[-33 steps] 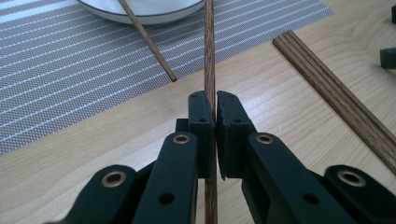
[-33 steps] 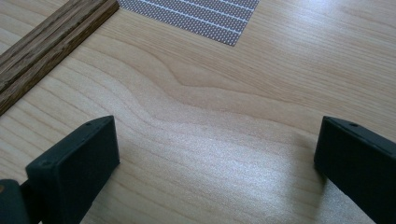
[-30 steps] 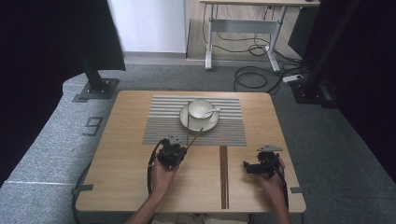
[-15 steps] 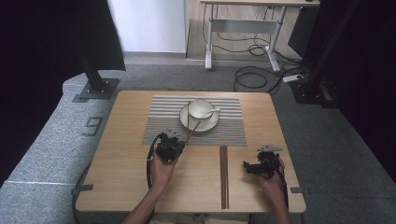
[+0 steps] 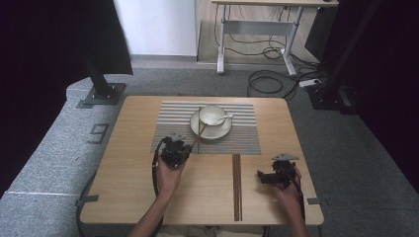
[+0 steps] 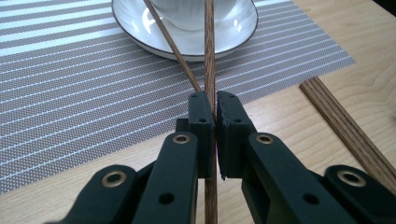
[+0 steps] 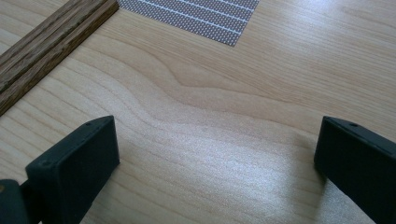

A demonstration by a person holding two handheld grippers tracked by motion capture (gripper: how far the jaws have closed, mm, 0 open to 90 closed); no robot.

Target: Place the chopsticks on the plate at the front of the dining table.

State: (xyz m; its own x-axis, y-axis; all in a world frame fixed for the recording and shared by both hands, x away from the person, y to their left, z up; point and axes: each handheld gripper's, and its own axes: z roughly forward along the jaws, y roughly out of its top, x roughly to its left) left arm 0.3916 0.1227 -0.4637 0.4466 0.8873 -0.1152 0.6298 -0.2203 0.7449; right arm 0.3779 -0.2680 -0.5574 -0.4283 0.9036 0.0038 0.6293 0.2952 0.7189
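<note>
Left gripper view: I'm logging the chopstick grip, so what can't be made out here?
- Chopstick: far tip cut off by the top edge; the clamped stretch hidden between the left claw pads.
- Cup: upper part cut off by the top edge.
- Loose chopstick pair: runs off the right edge.

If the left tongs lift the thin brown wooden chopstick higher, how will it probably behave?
The thin brown wooden chopstick is pinched by the left tongs near one end, so it may pivot or droop at the far tip. It looks straight, so probably stiff and light. Its tip lies over the white saucer; a swing could knock the white cup.
</note>
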